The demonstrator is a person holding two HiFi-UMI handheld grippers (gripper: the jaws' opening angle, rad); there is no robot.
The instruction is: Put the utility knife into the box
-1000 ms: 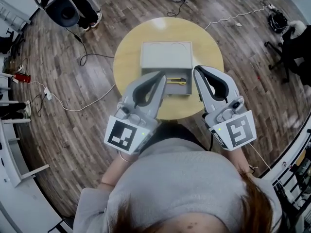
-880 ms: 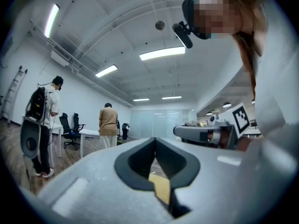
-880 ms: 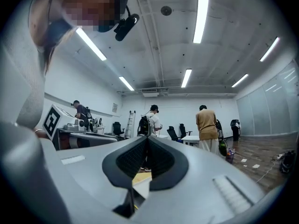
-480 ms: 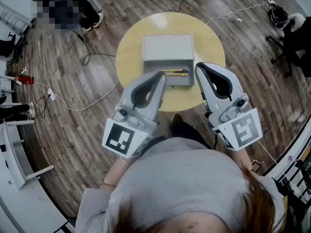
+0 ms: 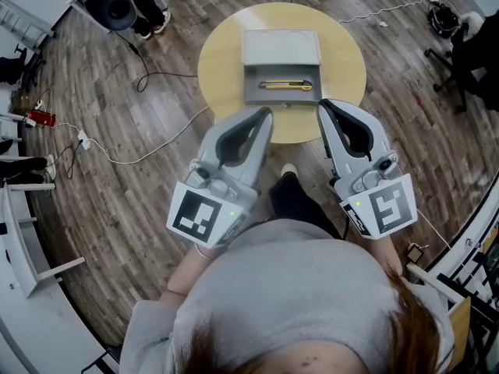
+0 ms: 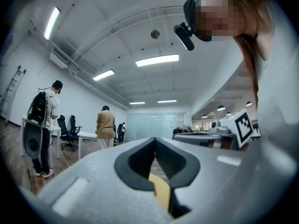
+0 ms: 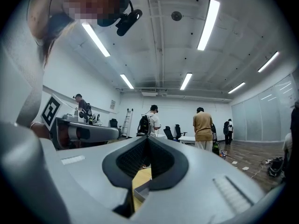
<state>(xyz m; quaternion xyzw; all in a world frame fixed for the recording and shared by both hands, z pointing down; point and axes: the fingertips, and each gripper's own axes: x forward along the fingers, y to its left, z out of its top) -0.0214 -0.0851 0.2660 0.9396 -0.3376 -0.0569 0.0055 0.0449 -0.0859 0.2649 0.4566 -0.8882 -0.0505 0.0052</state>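
Note:
A grey box (image 5: 281, 49) stands open on the round yellow table (image 5: 222, 61). The yellow utility knife (image 5: 290, 86) lies flat inside the box's near tray. My left gripper (image 5: 267, 114) is shut and empty, its tip over the table's near edge, short of the box. The right gripper (image 5: 322, 106) is beside it, also shut with nothing in it. In the left gripper view the left gripper (image 6: 155, 139) shows its jaws meeting. The right gripper (image 7: 148, 138) looks the same in the right gripper view, with a corner of the box (image 7: 140, 191) seen through the gap below.
Cables (image 5: 148, 150) trail across the wooden floor left of the table. A person with a backpack (image 5: 117, 6) stands at the far left and a dark chair (image 5: 468, 61) at the right. White desks (image 5: 23, 232) line the left side. Other people (image 7: 203, 127) stand across the room.
Both grippers have drawn back from the box toward the person. The knife, partly covered by the jaws before, now lies in full view in the box.

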